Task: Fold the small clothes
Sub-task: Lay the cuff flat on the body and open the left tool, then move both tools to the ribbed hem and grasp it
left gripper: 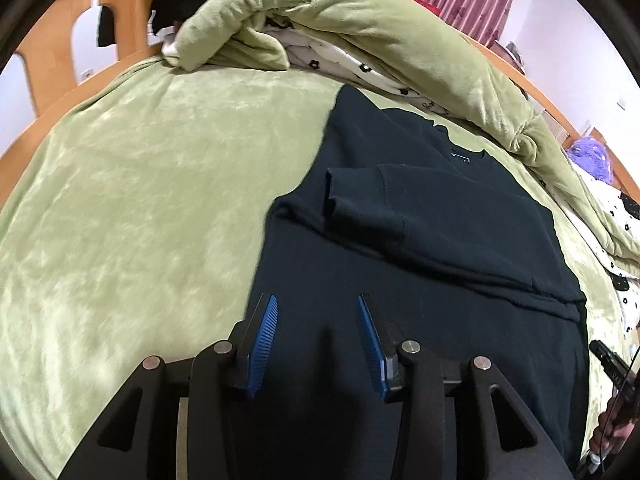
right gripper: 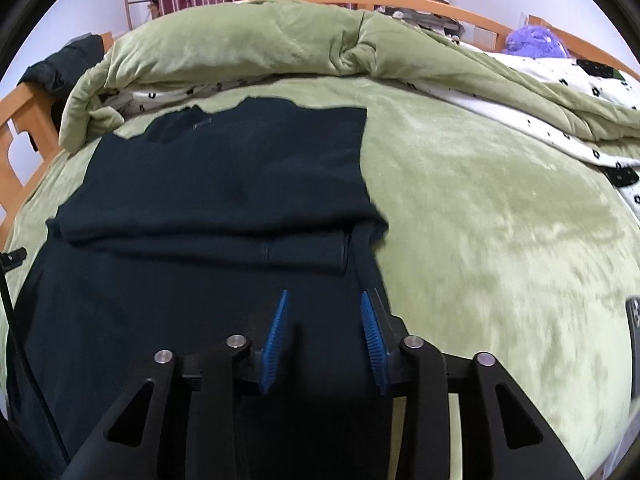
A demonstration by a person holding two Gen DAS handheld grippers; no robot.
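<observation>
A dark navy shirt (left gripper: 420, 240) lies flat on a green plush bed cover (left gripper: 140, 200), collar toward the far side, both sleeves folded in across its body. My left gripper (left gripper: 318, 300) is open, its blue pads over the shirt's near left part beside the left edge. In the right wrist view the same shirt (right gripper: 220, 184) lies on the green cover (right gripper: 500, 220). My right gripper (right gripper: 324, 296) is open over the shirt's near right part, close to its right edge. Neither gripper holds cloth.
A rolled green quilt (left gripper: 320, 12) with white flowered lining lies along the far side, also in the right wrist view (right gripper: 280, 48). A wooden bed frame (left gripper: 52, 40) rings the bed. A phone (right gripper: 634, 340) lies at the right edge. A purple fluffy thing (right gripper: 536, 40) sits far right.
</observation>
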